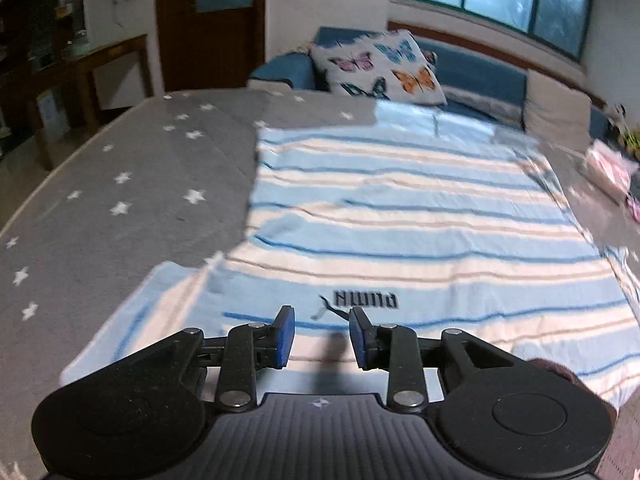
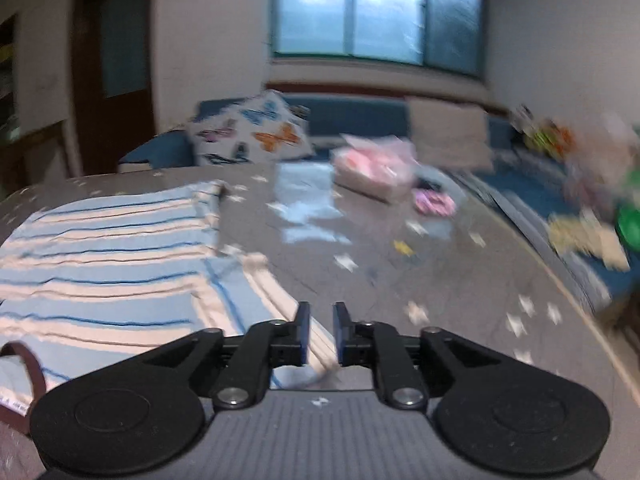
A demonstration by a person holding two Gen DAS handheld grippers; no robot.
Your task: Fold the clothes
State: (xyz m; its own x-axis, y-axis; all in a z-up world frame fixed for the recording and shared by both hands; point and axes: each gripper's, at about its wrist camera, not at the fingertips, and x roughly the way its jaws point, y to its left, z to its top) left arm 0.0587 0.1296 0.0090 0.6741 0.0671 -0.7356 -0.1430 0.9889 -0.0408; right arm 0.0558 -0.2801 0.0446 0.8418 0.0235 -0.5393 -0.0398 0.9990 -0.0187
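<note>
- A striped shirt [image 1: 400, 216] in pale blue and white lies spread flat on the grey star-print cover [image 1: 120, 184], with black lettering upside down near its close edge.
- The left gripper [image 1: 322, 336] hangs over the shirt's near part, just this side of the lettering; its jaws stand apart with nothing between the blue pads [image 1: 285, 336], so it is released.
- The right gripper [image 2: 321, 332] sits at the shirt's [image 2: 100, 264] outer sleeve edge, partly over shirt and partly over bare cover [image 2: 460, 272]; its jaws show a narrow gap and grasp nothing, though the view is blurred.
- Beyond the shirt, a butterfly pillow [image 1: 380, 66] leans on a blue sofa [image 1: 480, 76].
- Off to the shirt's far right side, a folded pale blue cloth [image 2: 308, 204] and a pink bundle [image 2: 376, 168] lie on the cover.
</note>
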